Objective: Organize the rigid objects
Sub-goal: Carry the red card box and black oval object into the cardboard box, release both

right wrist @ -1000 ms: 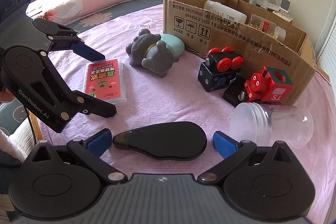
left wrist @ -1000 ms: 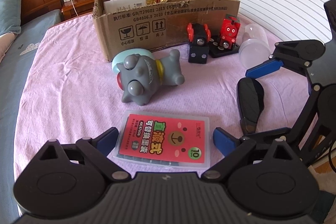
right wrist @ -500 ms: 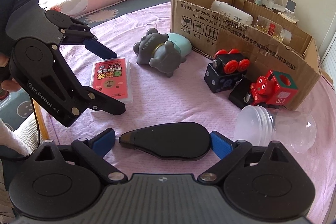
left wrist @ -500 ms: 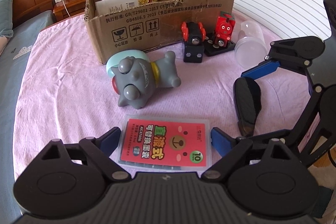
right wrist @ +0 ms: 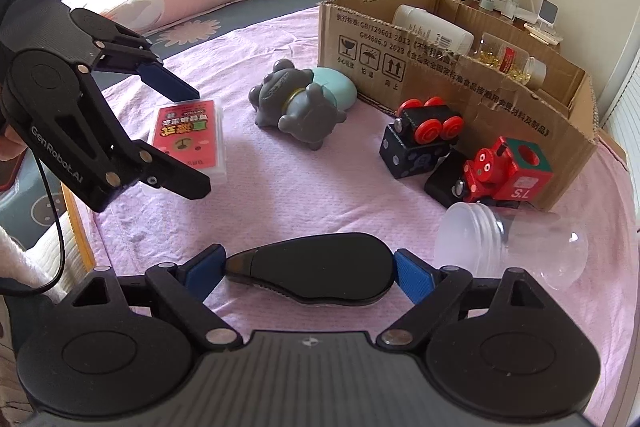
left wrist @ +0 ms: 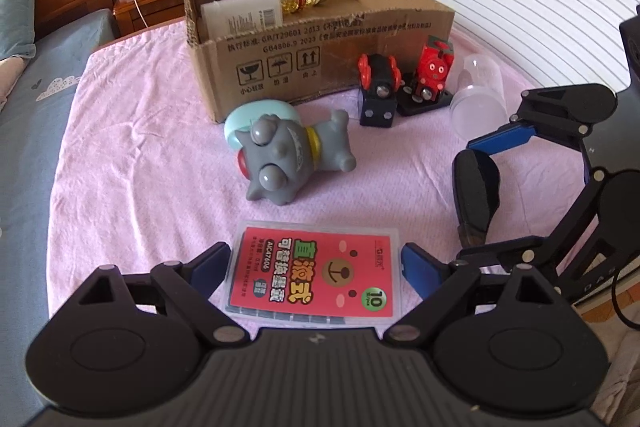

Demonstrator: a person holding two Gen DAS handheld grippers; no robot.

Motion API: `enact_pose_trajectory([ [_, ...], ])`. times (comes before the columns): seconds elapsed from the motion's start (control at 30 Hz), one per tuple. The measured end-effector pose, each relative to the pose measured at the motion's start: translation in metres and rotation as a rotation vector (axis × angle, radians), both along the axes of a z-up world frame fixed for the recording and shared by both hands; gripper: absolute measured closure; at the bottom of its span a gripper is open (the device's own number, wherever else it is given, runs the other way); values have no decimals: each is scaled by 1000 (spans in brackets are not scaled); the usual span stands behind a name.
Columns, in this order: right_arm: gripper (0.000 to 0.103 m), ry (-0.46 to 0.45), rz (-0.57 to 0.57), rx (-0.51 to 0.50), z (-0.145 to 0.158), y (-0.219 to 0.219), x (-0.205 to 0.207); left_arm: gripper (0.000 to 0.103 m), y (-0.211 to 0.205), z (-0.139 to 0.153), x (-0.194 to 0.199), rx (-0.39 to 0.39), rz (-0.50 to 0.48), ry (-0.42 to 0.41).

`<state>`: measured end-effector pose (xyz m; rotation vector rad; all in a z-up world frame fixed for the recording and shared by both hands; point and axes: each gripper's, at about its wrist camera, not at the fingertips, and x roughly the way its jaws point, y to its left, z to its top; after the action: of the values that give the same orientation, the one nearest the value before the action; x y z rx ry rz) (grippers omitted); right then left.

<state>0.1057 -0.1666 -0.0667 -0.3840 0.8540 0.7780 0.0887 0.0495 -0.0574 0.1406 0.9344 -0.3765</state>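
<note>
We close each claw squarely: the left claw (left wrist: 314,265) has been closing on the red card case (left wrist: 314,277) between its pads, not visibly pressing; the right claw (right wrist: 308,269) has just narrowed to touch both ends of the black case (right wrist: 314,273), both near the box (left wrist: 320,55)

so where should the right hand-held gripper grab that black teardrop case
Across its length, end to end, coming from above and behind. The black case lies flat on the pink sheet with tapered tip and rounded end facing the blue pads. The right hand-held gripper already brackets it; its jaws have just been closing.
</note>
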Motion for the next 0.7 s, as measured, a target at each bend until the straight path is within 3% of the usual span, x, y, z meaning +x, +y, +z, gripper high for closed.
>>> enact_pose_trajectory([
  [0.17, 10, -46, -12, 23, 28, -8, 1, 12, 1, 28, 4, 1, -6, -27],
  [0.43, 10, -157, -112, 56, 71, -25, 32, 12, -15, 76, 47, 3, -25, -167],
  [0.7, 10, -201, -200, 58, 91, -35, 74, 12, -32, 82, 120, -5, 18, -225],
])
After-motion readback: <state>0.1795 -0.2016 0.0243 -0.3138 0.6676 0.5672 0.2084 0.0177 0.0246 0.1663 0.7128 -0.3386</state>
